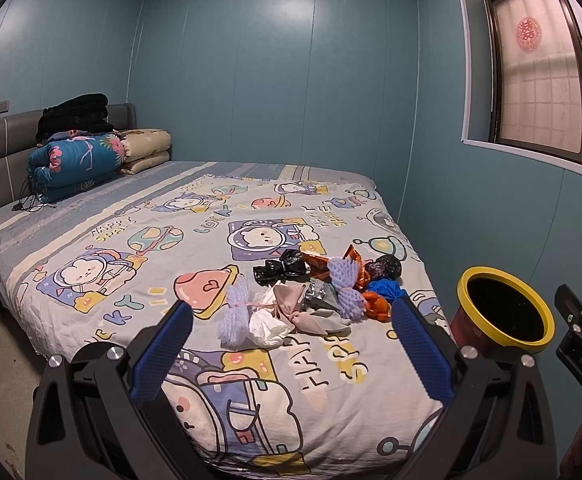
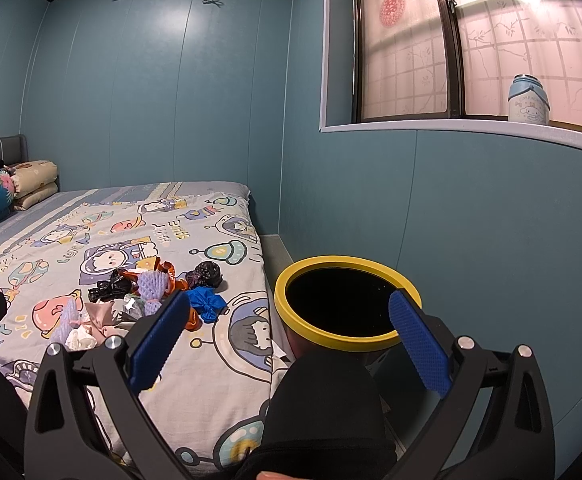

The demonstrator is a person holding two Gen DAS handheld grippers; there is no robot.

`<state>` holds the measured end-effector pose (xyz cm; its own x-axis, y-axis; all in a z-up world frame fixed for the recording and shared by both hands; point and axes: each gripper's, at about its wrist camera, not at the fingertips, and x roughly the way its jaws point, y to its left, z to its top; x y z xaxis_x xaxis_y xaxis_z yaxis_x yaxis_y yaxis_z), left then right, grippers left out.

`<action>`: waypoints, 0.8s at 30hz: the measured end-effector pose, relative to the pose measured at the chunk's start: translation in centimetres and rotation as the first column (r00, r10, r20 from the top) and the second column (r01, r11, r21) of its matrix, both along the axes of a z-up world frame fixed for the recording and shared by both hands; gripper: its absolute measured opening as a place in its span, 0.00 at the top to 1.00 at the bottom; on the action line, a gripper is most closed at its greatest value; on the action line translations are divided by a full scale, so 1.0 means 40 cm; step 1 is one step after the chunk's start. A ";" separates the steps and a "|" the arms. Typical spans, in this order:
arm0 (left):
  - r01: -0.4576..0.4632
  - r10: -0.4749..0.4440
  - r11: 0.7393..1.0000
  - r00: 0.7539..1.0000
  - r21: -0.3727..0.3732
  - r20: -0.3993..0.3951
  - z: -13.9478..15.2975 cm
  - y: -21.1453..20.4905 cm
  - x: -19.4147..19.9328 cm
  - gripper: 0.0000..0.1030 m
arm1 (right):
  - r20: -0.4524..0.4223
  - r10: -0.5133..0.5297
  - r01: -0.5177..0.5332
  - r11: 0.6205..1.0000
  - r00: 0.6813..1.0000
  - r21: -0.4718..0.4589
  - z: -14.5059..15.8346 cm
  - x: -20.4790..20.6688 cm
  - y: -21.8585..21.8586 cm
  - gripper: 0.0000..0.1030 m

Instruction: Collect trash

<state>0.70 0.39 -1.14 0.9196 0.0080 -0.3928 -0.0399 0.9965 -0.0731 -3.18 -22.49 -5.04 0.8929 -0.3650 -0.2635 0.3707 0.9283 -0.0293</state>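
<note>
A pile of trash [image 1: 311, 292] lies on the bed's cartoon sheet: purple foam nets, black, blue and orange bags, white tissue, a beige wrapper. It also shows in the right wrist view [image 2: 151, 296]. A red bin with a yellow rim [image 1: 505, 312] stands beside the bed on the right, dark inside [image 2: 347, 304]. My left gripper [image 1: 291, 320] is open and empty, just short of the pile. My right gripper [image 2: 291, 312] is open and empty, near the bin's rim.
The bed [image 1: 91, 240] fills the room's left side; folded quilts [image 1: 75, 164] are stacked at the headboard. A blue wall and a window sill with a jar [image 2: 529, 100] lie to the right. A dark knee [image 2: 327, 400] shows below the bin.
</note>
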 end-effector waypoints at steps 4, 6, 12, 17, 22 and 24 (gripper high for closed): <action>0.004 -0.004 1.000 1.000 -0.001 0.005 0.005 0.001 0.001 0.07 | -0.024 0.003 -0.003 1.000 1.000 0.018 -0.007 0.018 -0.009 0.07; 0.010 -0.010 1.000 1.000 -0.008 -0.001 0.003 0.005 0.006 0.07 | -0.058 0.020 -0.017 0.999 0.998 0.042 -0.012 0.041 -0.022 0.07; 0.044 -0.045 0.998 0.999 -0.049 -0.014 -0.012 0.026 0.023 0.07 | -0.168 0.104 -0.081 0.987 0.980 0.141 -0.037 0.139 -0.071 0.07; 0.039 -0.046 0.996 0.996 -0.084 -0.076 -0.042 0.048 0.078 0.07 | -0.263 0.255 -0.238 0.967 0.930 0.095 -0.073 0.263 -0.044 0.07; -0.036 0.008 0.995 0.961 -0.095 -0.276 -0.103 0.108 0.213 0.07 | -0.299 0.389 -0.372 0.921 0.872 0.113 -0.093 0.385 -0.005 0.07; -0.054 0.020 0.994 0.940 -0.090 -0.342 -0.130 0.134 0.257 0.07 | -0.289 0.410 -0.396 0.912 0.865 0.108 -0.100 0.438 0.009 0.07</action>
<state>10.96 5.75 -6.34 0.7310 -0.0139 -0.6823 -0.1160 0.9827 -0.1443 14.35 -22.12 -9.06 0.8356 0.0280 -0.5486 -0.0564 0.9978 -0.0350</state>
